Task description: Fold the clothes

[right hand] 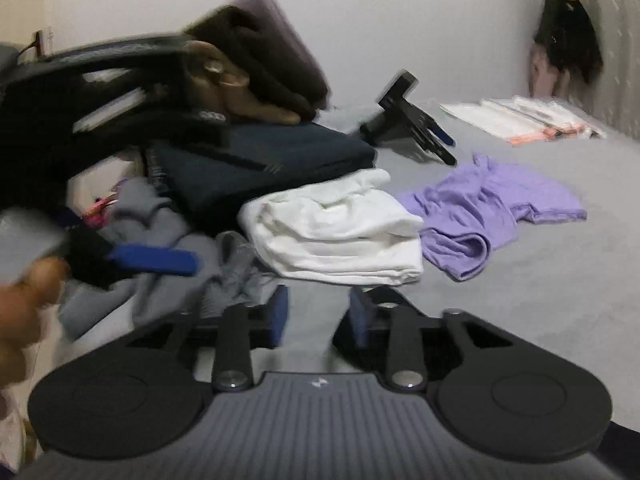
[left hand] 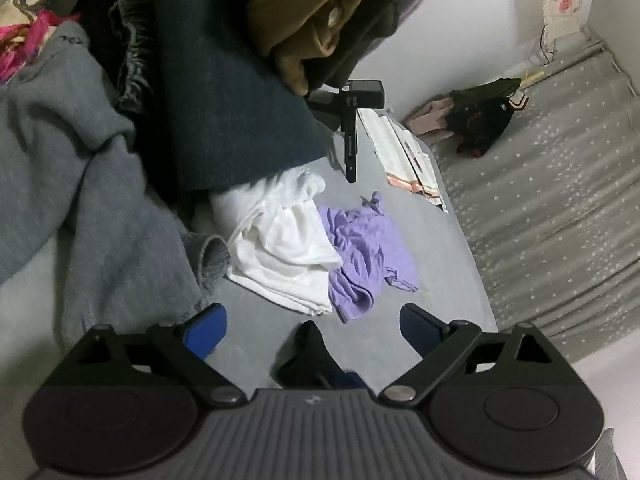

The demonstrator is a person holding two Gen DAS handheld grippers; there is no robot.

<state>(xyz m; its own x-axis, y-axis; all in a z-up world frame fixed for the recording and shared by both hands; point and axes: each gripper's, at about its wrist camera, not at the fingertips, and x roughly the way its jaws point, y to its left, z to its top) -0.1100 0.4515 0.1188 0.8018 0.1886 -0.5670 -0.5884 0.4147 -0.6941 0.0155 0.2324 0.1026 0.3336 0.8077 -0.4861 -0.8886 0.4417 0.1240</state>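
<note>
left wrist view, grey bed (left hand: 400, 240) by white wall (left hand: 460, 40), left tongs (left hand: 312, 328) wide open, right tongs (right hand: 319, 312) parted, both empty

Plain white wall (right hand: 400, 20) behind, evenly lit. Grey bed (left hand: 440, 280) in front — at three o'clock, star-dotted grey bedding (left hand: 560, 200) against that wall. Paper calendar (left hand: 564, 0) hung at one o'clock — cables dangling below.

Garments: white top (left hand: 280, 248), lilac tee (left hand: 364, 248), grey sweater (left hand: 80, 184), navy folded piece (left hand: 232, 112), brown fleece (left hand: 304, 12). Bed sheet (left hand: 560, 200) grey, white star print. Tongs pads (right hand: 280, 314) blue.
</note>
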